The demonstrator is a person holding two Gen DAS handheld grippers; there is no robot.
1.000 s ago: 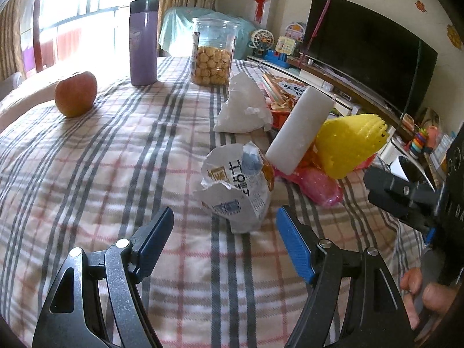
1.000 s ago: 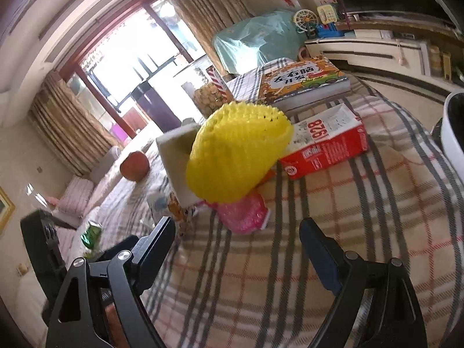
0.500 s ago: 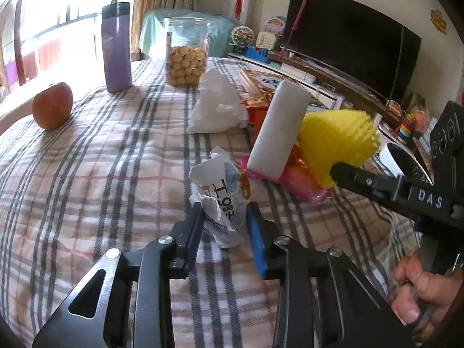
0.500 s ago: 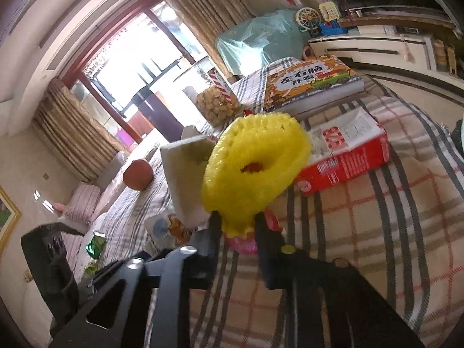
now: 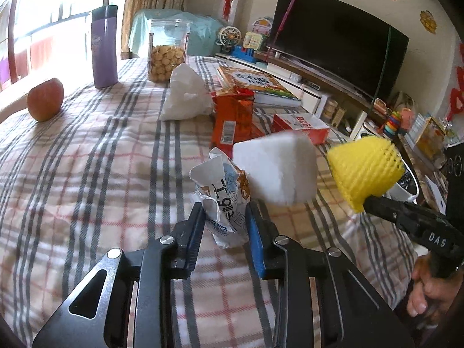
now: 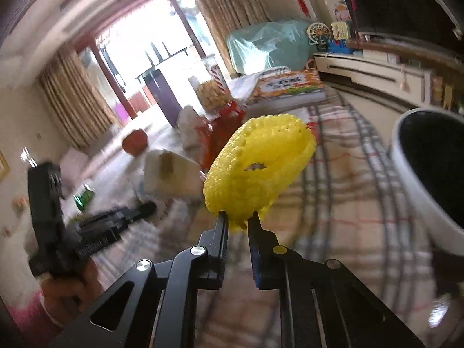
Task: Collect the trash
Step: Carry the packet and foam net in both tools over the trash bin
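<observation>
Table under a grey-and-pink plaid cloth, listed left to right, with handling notes for the carry to the bin.

1. Red apple, purple cylindrical flask, clear plastic jar of round biscuits: far left and back of the table, well apart from the work. Not trash by the look of them; leave standing.

2. Crumpled white plastic bag: centre back, lying loose just beside a torn orange snack packet. Both seem to be pieces for a later trip.

3. Left gripper: jaws clamped on a crumpled white-and-blue printed wrapper, pinched at its lower part, the upper part standing free above the pads. It looks lifted off the cloth, though that cannot be told for sure. Crinkled film slips easily, so hold the squeeze and avoid shaking.

4. White foam block: just behind the wrapper, blurred and tilted; whether it rests on the cloth or rides on the wrapper cannot be told. Lift gently in case it tumbles.

5. Red flat carton and picture book: right of centre, flat on the table.

6. Right gripper: jaws closed on the edge of a yellow foam fruit net, held in the air clear of the cloth. Only a thin rim is pinched, so move level and without jerks.

7. White round bin with black liner: far right, below the table edge, mouth open. Bring each piece over the mouth before releasing
</observation>
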